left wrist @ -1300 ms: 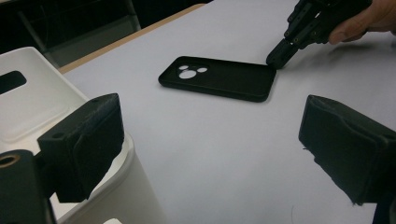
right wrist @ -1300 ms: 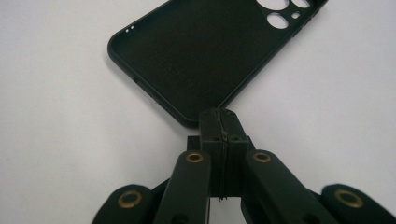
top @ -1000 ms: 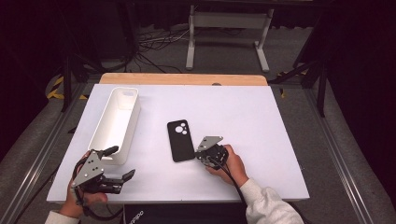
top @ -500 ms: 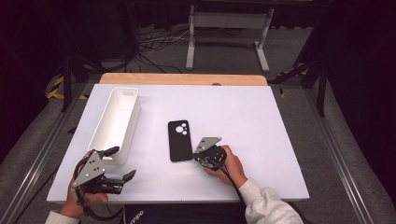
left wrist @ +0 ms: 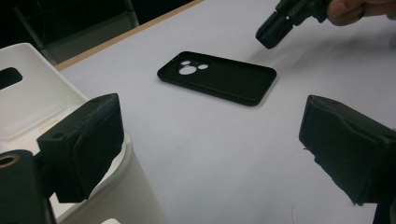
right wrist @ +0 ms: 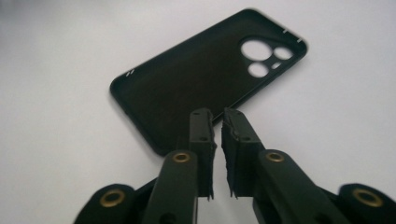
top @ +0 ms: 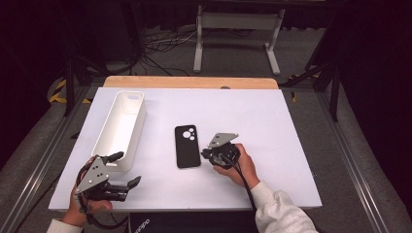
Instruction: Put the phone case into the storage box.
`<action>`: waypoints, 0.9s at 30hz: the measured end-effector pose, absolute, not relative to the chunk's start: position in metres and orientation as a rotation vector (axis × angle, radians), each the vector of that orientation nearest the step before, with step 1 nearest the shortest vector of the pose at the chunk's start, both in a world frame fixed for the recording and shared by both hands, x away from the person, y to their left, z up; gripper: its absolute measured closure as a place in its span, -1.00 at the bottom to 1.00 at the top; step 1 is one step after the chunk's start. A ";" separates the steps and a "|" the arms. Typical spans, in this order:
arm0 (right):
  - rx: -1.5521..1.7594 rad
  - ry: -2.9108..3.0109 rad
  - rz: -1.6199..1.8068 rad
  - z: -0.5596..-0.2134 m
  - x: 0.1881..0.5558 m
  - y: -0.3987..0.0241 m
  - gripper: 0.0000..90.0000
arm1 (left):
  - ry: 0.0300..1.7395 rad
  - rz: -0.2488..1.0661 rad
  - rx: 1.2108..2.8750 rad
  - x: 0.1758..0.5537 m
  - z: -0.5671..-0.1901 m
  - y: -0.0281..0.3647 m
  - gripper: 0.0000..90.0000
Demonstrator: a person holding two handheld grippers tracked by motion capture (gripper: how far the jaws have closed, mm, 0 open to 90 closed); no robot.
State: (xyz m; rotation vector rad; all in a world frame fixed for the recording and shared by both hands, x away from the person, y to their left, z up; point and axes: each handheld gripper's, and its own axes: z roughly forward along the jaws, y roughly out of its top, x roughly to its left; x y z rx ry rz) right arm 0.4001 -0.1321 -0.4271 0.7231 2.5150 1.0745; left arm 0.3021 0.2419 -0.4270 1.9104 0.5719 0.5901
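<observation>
Lying flat near the middle of the white table (top: 291,126), the black phone case (top: 187,145) rests with its hollow side up and its camera cut-outs toward the far end, well placed for either hand to reach. The right gripper (top: 210,154) sits low just beside the case's right long edge, its tips pointed at the near half of that edge. In the right gripper view (right wrist: 215,122) its jaws have just been opening and now stand a narrow slit apart with nothing between them; judging from that aim, the small gap suits slipping one jaw over the thin wall of the case to pinch it. The case is not yet touched or lifted, as far as the frames show. The left gripper (top: 125,171) hangs near the front left corner of the table, right at the near end of the long white bin (top: 138,121), with its jaws spread wide and empty; the left gripper view looks between them across the table to the case (left wrist: 217,77) and the other gripper's tip (left wrist: 272,30). Held there, it seems to wait beside the bin, probably where the case is meant to go, though that is only a guess.
</observation>
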 end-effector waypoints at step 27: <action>1.123 2.542 0.909 -0.413 0.496 -0.098 0.04 | 0.564 0.580 1.921 0.302 -0.427 0.242 -0.84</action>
